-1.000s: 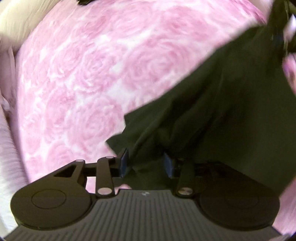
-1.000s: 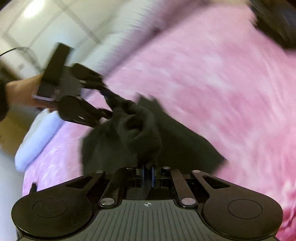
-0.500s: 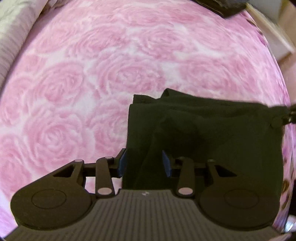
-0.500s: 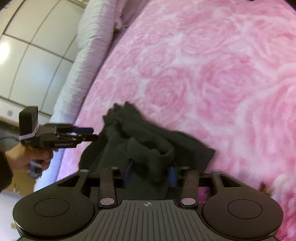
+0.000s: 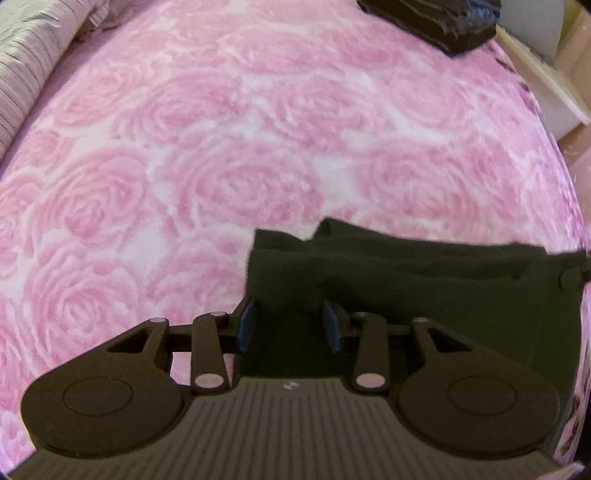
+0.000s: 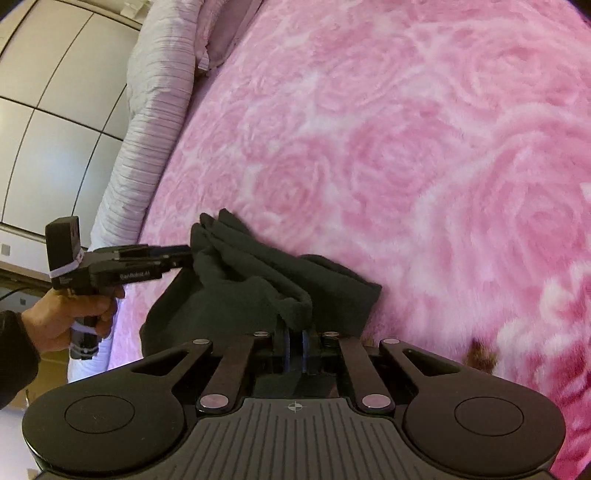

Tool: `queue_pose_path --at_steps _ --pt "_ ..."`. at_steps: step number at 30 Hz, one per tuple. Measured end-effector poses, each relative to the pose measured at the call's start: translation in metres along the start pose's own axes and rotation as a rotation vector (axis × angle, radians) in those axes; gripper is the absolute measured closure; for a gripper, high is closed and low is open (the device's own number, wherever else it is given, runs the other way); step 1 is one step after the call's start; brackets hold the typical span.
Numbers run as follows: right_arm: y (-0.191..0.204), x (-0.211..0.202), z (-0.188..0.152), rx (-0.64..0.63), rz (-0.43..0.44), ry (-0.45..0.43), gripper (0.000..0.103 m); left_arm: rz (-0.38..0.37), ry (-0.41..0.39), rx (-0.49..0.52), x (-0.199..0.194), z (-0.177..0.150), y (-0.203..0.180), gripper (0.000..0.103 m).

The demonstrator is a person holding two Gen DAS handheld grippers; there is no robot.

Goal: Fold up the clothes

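Note:
A black garment (image 5: 424,280) lies folded in layers on the pink rose-pattern blanket (image 5: 240,155). My left gripper (image 5: 290,323) is open, its blue pads either side of the garment's near left part. In the right wrist view the garment (image 6: 258,284) lies bunched, and my right gripper (image 6: 294,349) is shut on its near fold. The left gripper (image 6: 110,267) shows there too, held in a hand at the garment's left end.
A stack of folded dark clothes (image 5: 432,18) sits at the blanket's far right edge. A pale striped pillow (image 6: 147,118) lies along the bed's left side, with white wardrobe panels (image 6: 48,122) beyond. A wooden bed frame (image 5: 546,81) edges the right.
The garment came down from mid-air and now lies on the blanket. The right gripper's jaws, open half a second ago, have shut on the near fold. The left gripper stays open.

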State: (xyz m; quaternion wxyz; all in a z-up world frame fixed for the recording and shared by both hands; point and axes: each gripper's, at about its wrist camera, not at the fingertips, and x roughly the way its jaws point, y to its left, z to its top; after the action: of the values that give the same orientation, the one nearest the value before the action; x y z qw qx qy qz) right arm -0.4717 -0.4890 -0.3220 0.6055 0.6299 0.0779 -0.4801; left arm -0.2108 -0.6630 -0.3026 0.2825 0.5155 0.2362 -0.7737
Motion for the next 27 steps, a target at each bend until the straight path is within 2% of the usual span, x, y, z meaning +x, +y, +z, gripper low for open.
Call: queue_pose_path --at_steps 2,5,6,9,10,12,14,17,20,22,24,26,27 --pt "-0.002 0.004 0.003 0.007 -0.001 0.01 0.099 0.008 0.017 -0.029 0.008 0.002 0.005 0.061" --pt "-0.002 0.011 0.01 -0.005 -0.009 0.023 0.099 -0.013 0.033 -0.081 0.017 0.006 0.011 0.06" --pt "-0.002 0.014 0.012 -0.009 -0.012 0.028 0.099 -0.022 0.034 -0.082 0.018 0.006 0.012 0.063" --pt "-0.003 0.016 0.015 -0.013 -0.017 0.047 0.099 -0.054 0.036 -0.057 0.014 0.009 0.008 0.095" --pt "-0.001 0.011 0.016 -0.014 -0.011 0.042 0.099 -0.035 0.026 -0.039 0.009 0.011 0.005 0.095" --pt "0.005 0.0 0.018 -0.043 0.001 0.023 0.099 -0.018 -0.035 -0.029 -0.005 0.013 0.003 0.096" --pt "0.004 -0.008 0.017 -0.062 -0.006 0.009 0.099 -0.039 -0.065 -0.077 -0.005 0.013 0.009 0.096" --pt "-0.016 0.005 0.014 0.01 -0.026 0.024 0.099 -0.036 -0.014 -0.057 0.019 0.014 0.004 0.095" --pt "-0.029 0.016 0.014 0.069 -0.016 0.047 0.099 -0.031 -0.002 -0.069 0.025 0.015 0.005 0.093" --pt "-0.029 0.01 0.016 0.054 -0.015 0.047 0.098 -0.019 0.0 -0.087 0.021 0.015 0.011 0.083" --pt "-0.028 0.001 0.018 0.026 -0.024 0.045 0.094 -0.004 -0.006 -0.097 0.013 0.012 0.018 0.078" --pt "-0.022 -0.01 0.019 -0.01 -0.068 0.035 0.091 0.012 -0.021 -0.098 -0.001 0.009 0.02 0.076" --pt "-0.015 -0.016 0.019 -0.05 -0.09 0.029 0.09 0.022 -0.031 -0.095 -0.009 0.007 0.019 0.08"
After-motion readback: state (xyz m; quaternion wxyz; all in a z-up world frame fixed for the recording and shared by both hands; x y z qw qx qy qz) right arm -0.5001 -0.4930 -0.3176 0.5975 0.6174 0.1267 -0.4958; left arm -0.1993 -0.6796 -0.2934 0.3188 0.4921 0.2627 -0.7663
